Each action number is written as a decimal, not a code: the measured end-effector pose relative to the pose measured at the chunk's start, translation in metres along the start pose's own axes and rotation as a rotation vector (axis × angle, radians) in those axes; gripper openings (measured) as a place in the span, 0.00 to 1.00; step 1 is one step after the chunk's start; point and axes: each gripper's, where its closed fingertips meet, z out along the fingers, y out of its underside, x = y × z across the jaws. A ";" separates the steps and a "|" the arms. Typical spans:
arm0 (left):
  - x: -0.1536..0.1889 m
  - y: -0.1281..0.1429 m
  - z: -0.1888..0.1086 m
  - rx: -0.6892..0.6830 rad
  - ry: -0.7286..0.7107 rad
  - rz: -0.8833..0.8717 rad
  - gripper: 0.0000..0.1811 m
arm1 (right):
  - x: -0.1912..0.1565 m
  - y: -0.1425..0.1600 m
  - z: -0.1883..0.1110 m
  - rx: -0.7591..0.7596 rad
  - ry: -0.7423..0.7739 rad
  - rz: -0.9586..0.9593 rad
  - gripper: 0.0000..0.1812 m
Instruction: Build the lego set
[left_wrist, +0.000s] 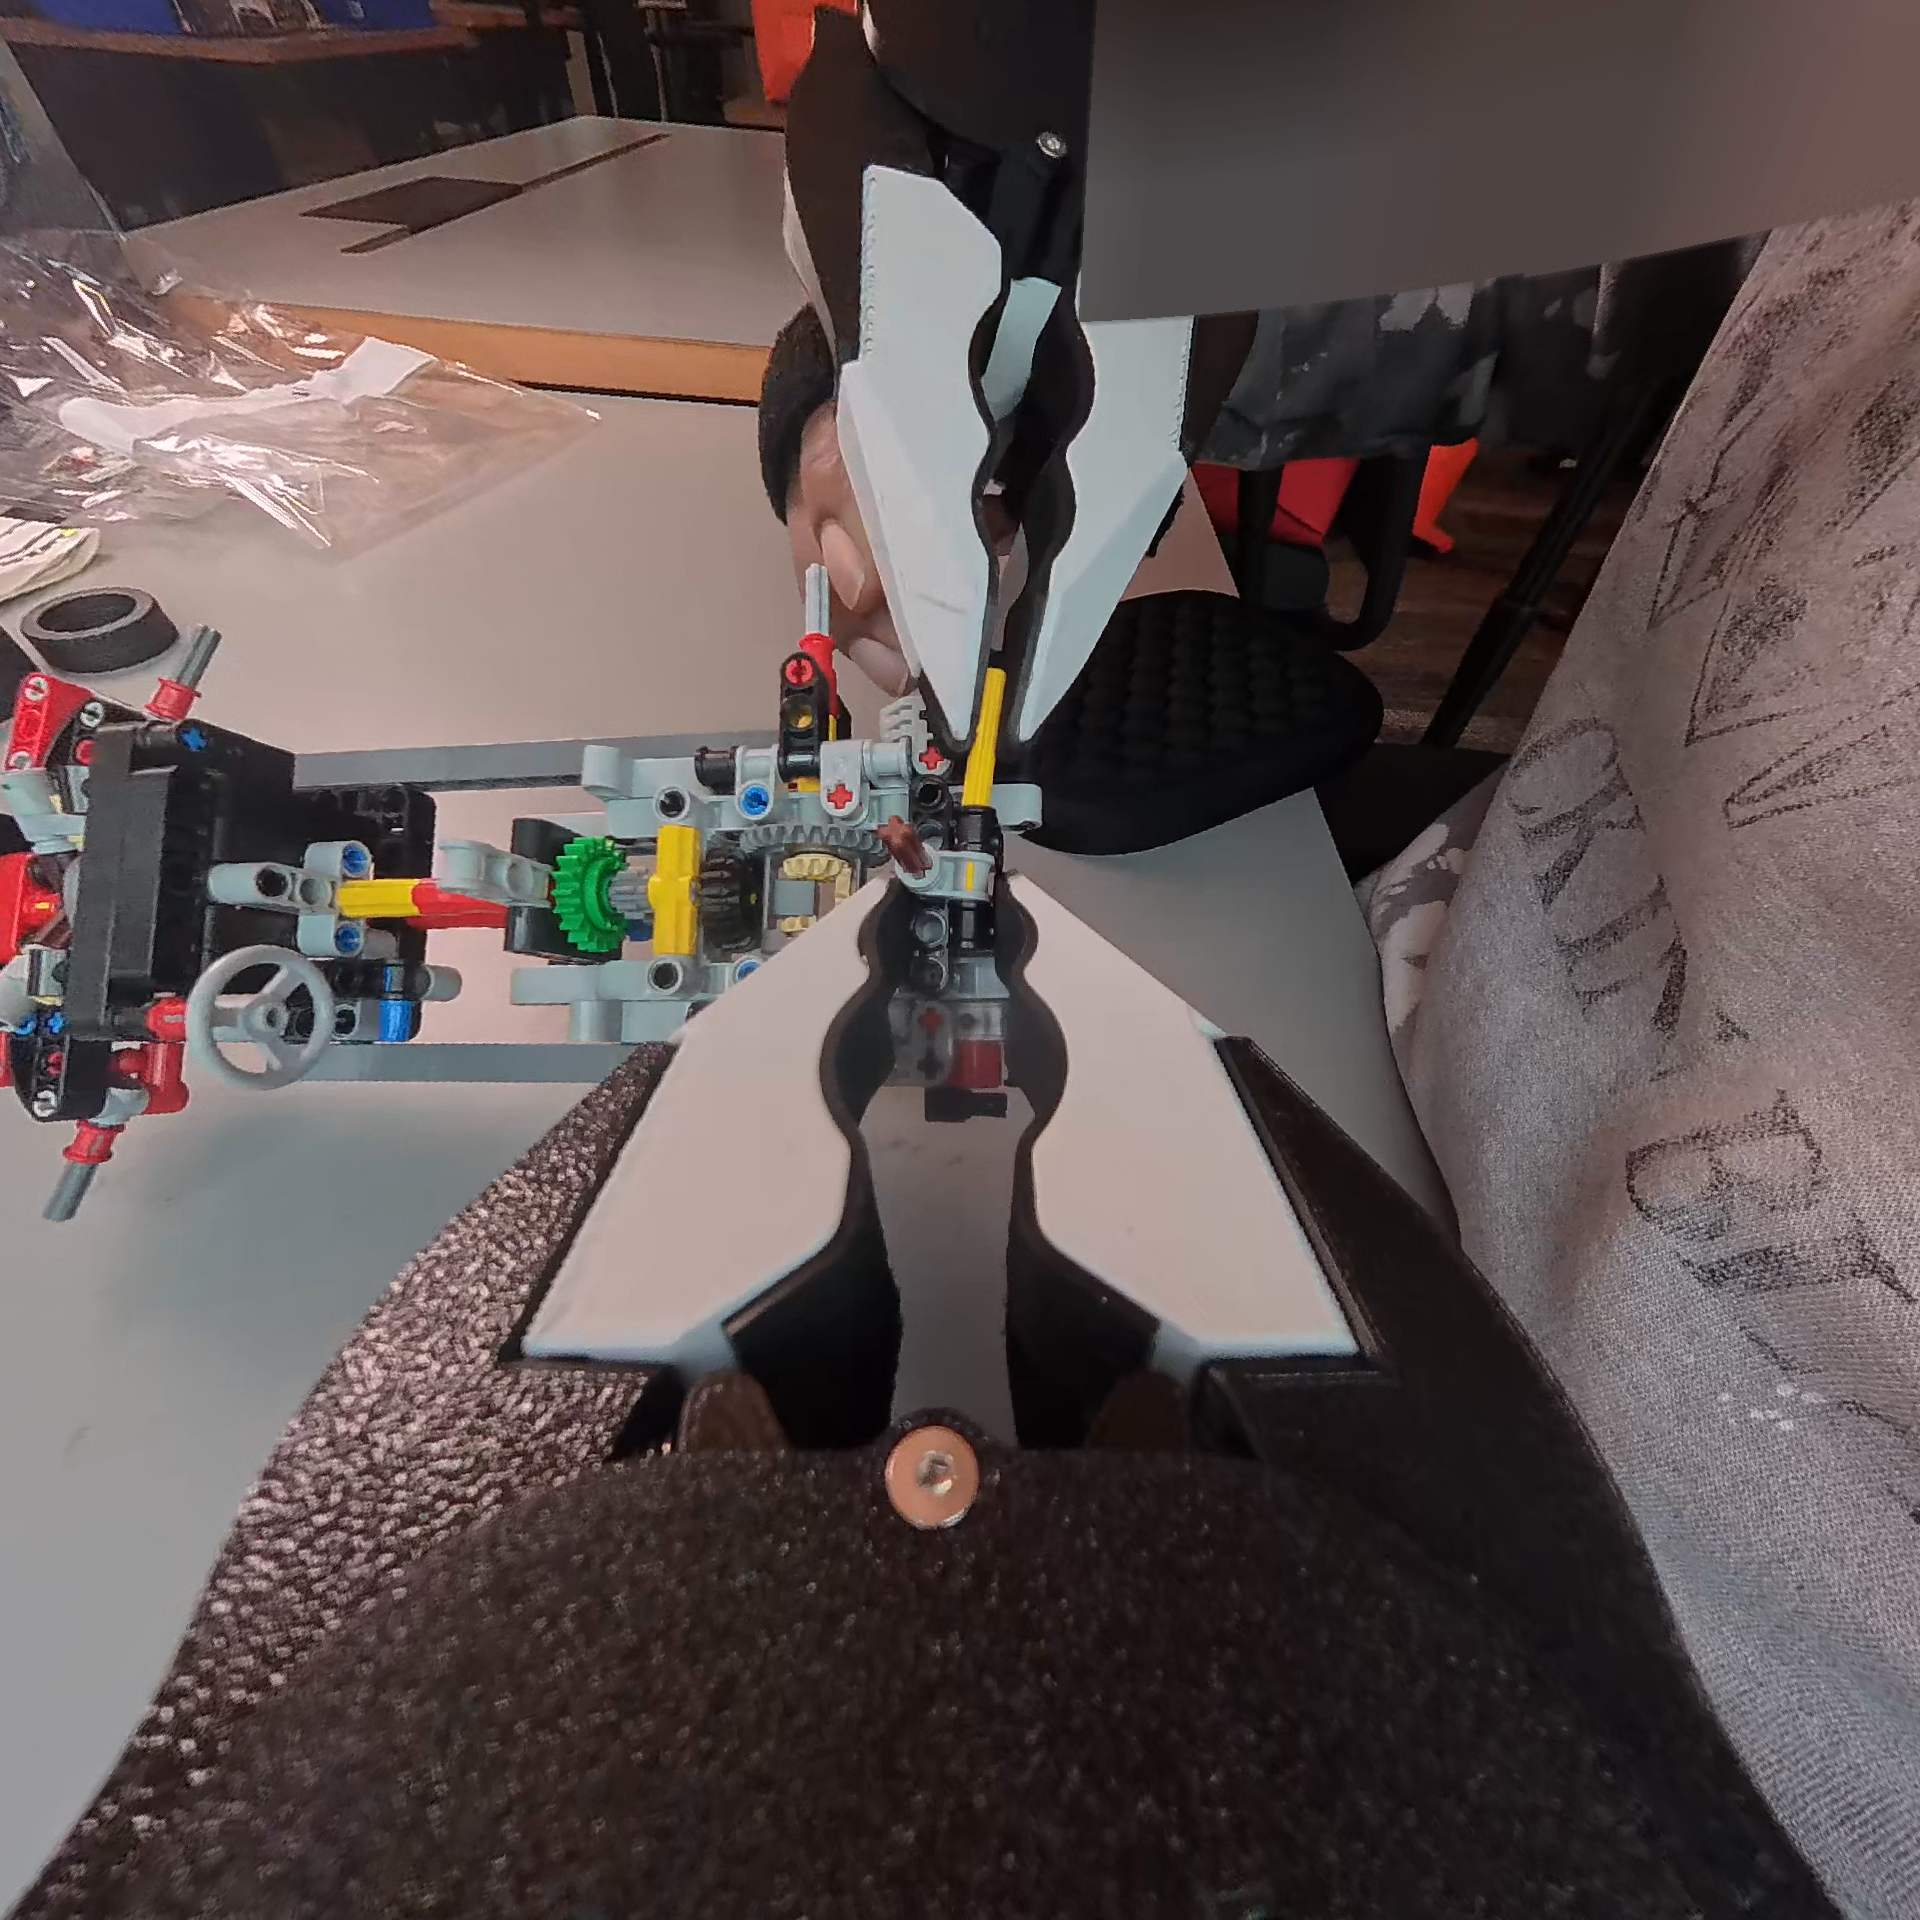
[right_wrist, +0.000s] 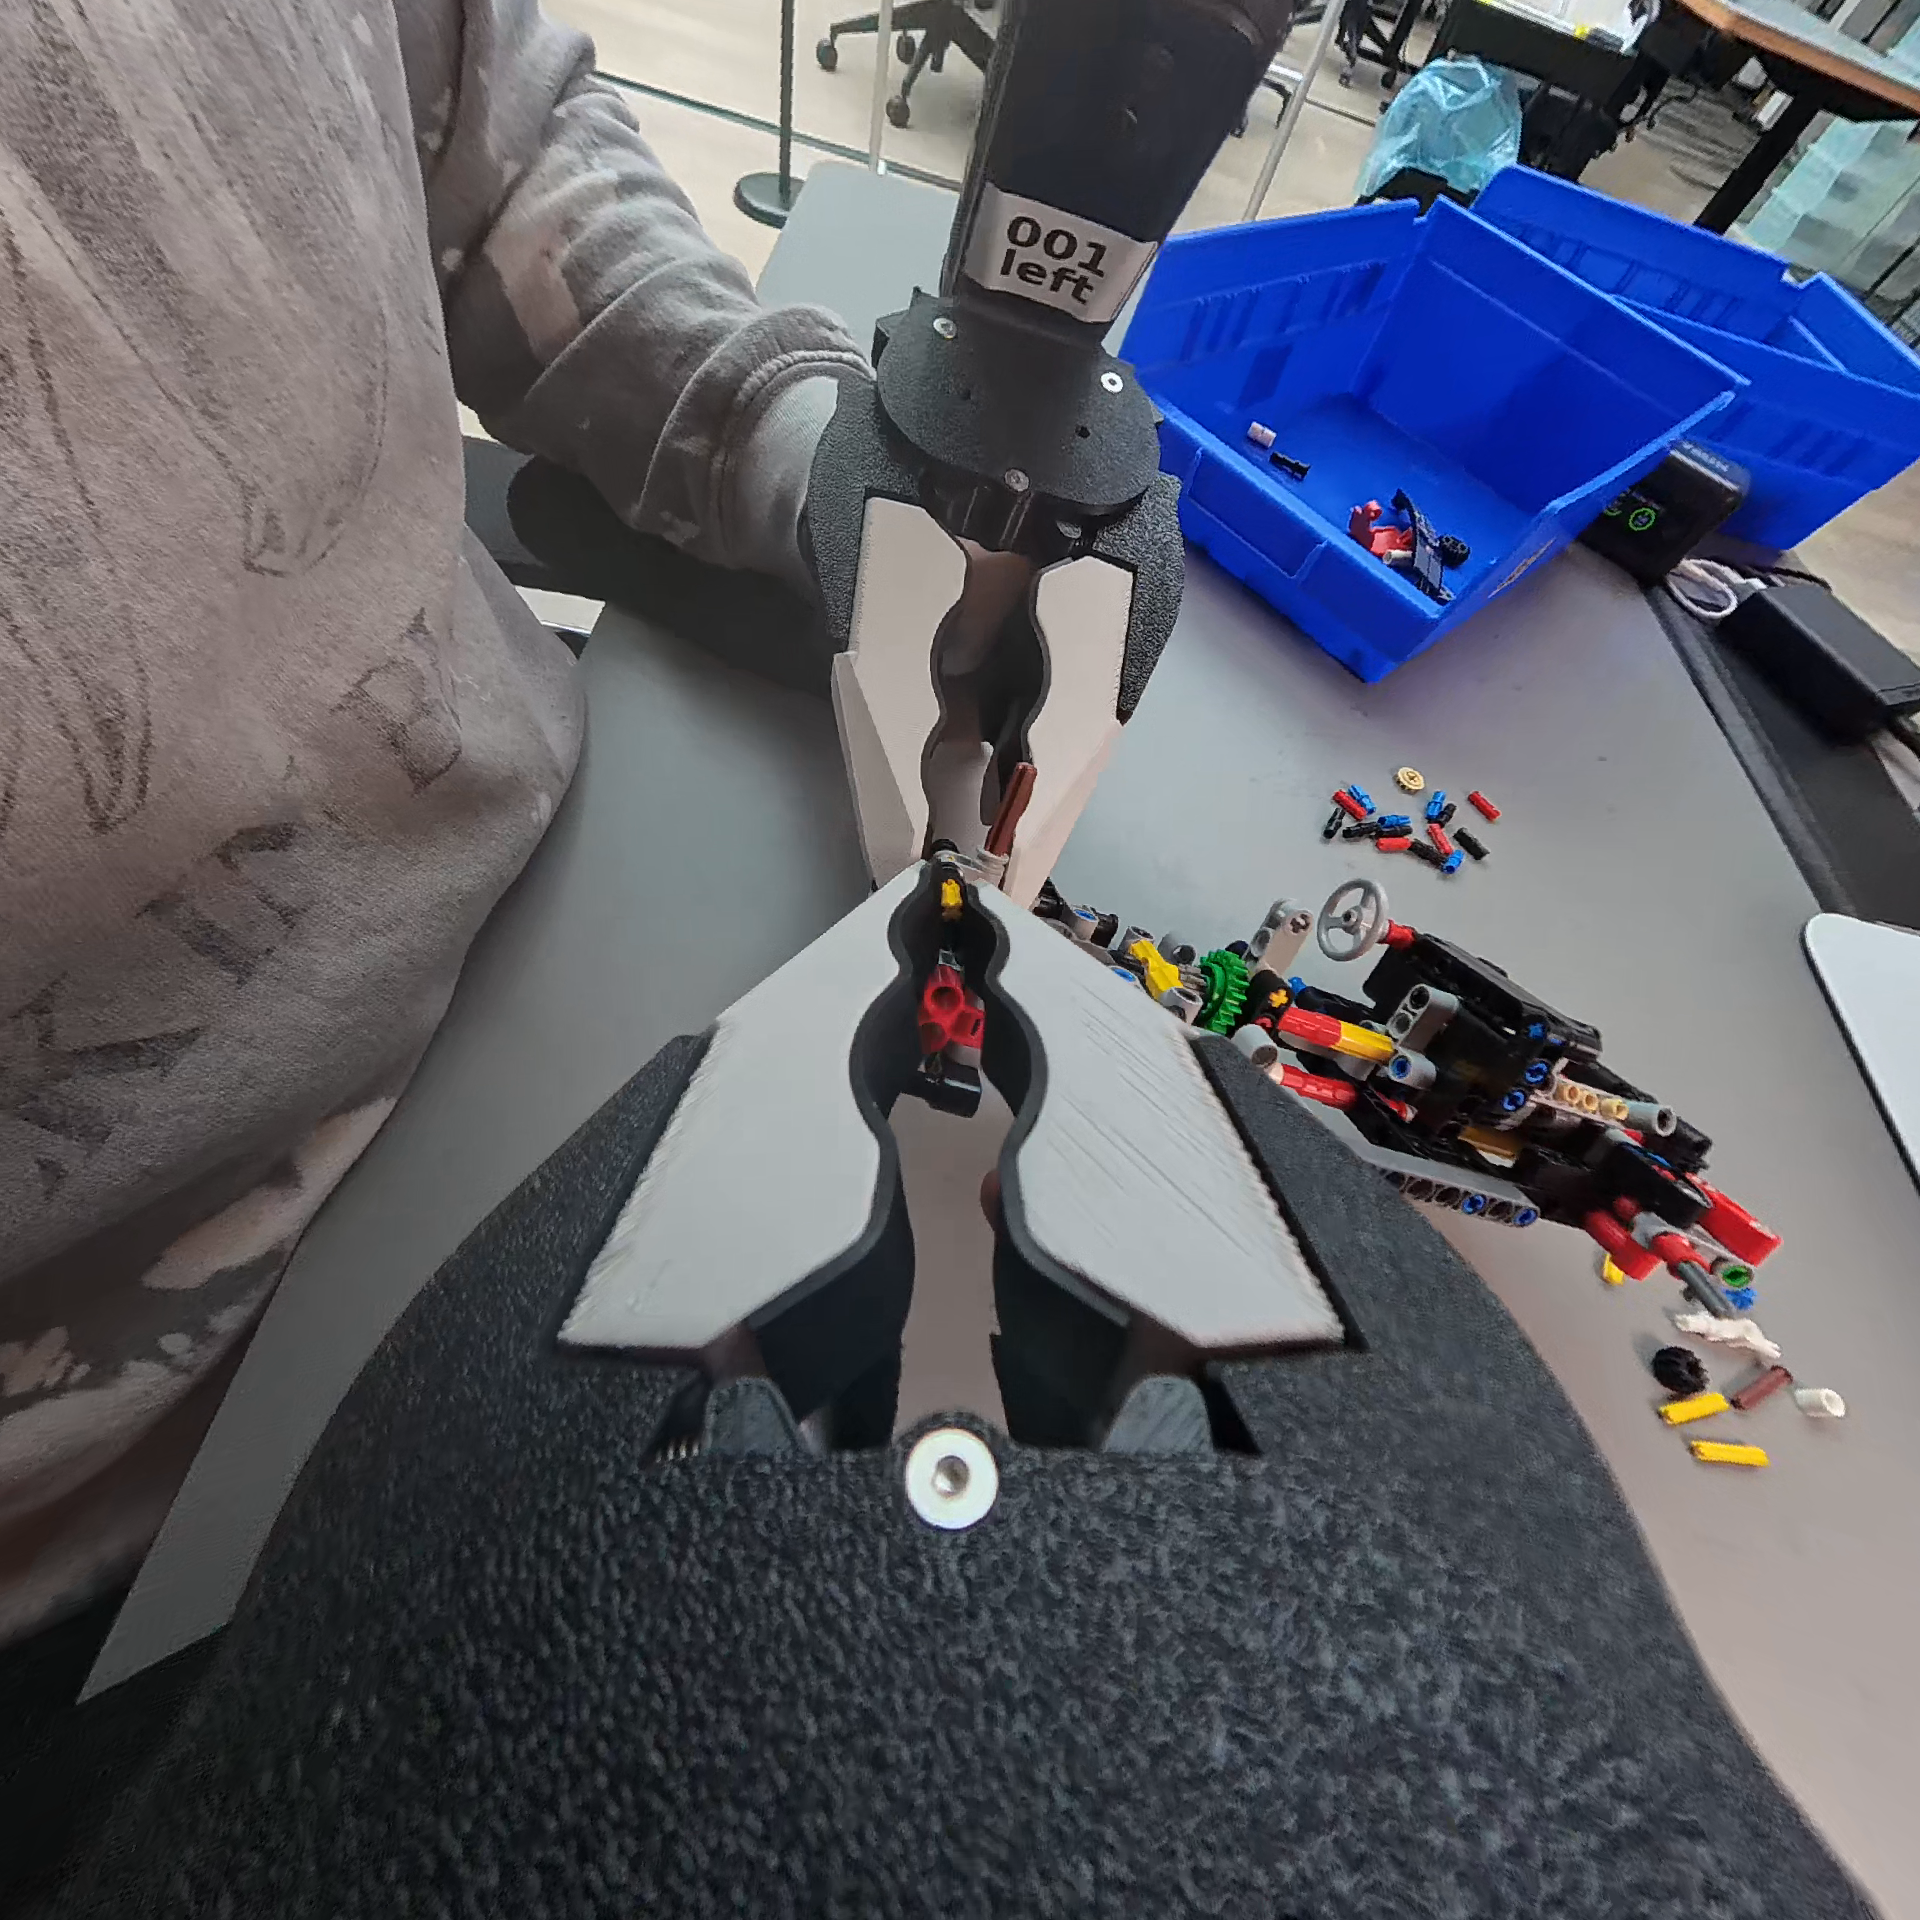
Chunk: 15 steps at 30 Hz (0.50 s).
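The part-built lego chassis lies on the grey table, with a green gear, a grey steering wheel and red ends; it also shows in the right wrist view. My left gripper is shut on the chassis's near end, beside a brown axle. My right gripper comes down from above, shut on a yellow axle that stands in a black connector on that same end. In the right wrist view my right gripper meets the left gripper tip to tip, with the brown axle between the left fingers.
Two blue bins with a few parts stand at the back right. Loose pins and small pieces lie around the chassis. Clear bags and a black tyre lie far left. The person's grey sweater is close by. The tips of both grippers are at nearly the same place.
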 end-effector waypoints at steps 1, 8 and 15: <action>0.001 0.001 0.000 -0.003 0.008 0.001 0.07 | -0.001 0.000 0.000 0.001 -0.002 -0.020 0.00; 0.009 -0.005 -0.006 0.031 0.110 -0.024 0.07 | -0.006 -0.010 0.000 0.000 -0.002 -0.148 0.00; 0.009 -0.004 -0.009 0.019 0.129 -0.047 0.08 | -0.005 -0.008 0.002 0.027 0.026 -0.117 0.01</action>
